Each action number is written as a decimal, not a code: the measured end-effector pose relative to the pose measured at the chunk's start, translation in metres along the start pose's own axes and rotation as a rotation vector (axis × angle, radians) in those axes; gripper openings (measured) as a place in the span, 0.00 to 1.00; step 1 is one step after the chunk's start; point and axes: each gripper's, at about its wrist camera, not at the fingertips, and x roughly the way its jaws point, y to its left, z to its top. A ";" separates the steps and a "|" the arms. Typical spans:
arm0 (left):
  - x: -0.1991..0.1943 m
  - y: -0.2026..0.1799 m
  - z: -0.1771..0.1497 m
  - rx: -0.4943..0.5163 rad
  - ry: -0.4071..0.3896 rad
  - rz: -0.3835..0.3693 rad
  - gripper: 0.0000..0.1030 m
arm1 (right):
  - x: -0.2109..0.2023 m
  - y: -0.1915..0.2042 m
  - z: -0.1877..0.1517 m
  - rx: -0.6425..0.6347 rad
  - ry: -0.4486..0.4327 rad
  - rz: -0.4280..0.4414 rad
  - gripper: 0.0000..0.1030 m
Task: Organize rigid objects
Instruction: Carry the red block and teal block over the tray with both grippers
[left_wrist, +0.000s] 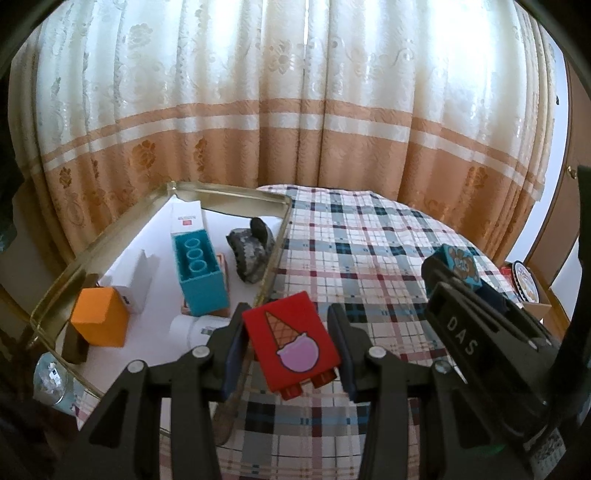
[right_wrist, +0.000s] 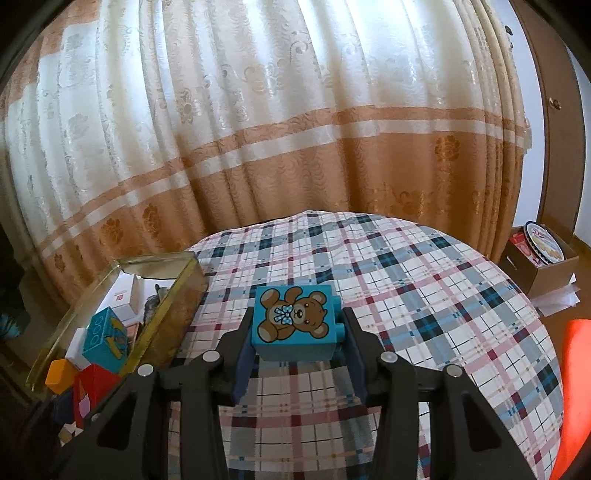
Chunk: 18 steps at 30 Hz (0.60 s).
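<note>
Left gripper (left_wrist: 291, 347): jaws closed on the red block (left_wrist: 291, 341), held tilted above the table, just right of the tin's near right rim.
Red block: ice-cream cone picture faces the camera; two studs point down and toward the camera.
Right gripper (right_wrist: 297, 338): jaws closed on the bear block (right_wrist: 295, 321), lifted over the table near its middle.
Bear block: teal, with a brown teddy bear picture on top; a stud sticks out on its right side against the right jaw.
Tin (left_wrist: 275, 243): shallow, gold-rimmed, on the left part of the table, lined in white.
In the tin: a teal block (left_wrist: 199, 271) standing with its hollow underside showing, an orange block (left_wrist: 99, 321) at the near left, a white box (left_wrist: 188, 218) at the far side, a grey speckled lump (left_wrist: 251, 253) by the right rim.
Table (right_wrist: 424, 314): round, covered in a plaid cloth.
Curtain (left_wrist: 295, 110): cream with orange band, hanging behind the table.
Cardboard box (right_wrist: 543, 266): on the floor at far right, holding a round tin.
</note>
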 end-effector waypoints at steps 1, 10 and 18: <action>-0.001 0.001 0.001 0.002 -0.002 0.005 0.41 | -0.001 0.001 0.001 0.001 -0.001 0.005 0.45; -0.006 0.021 0.008 -0.030 -0.019 0.032 0.41 | -0.012 0.019 0.008 -0.012 -0.014 0.057 0.45; -0.009 0.038 0.010 -0.058 -0.026 0.053 0.41 | -0.022 0.035 0.012 -0.030 -0.028 0.097 0.45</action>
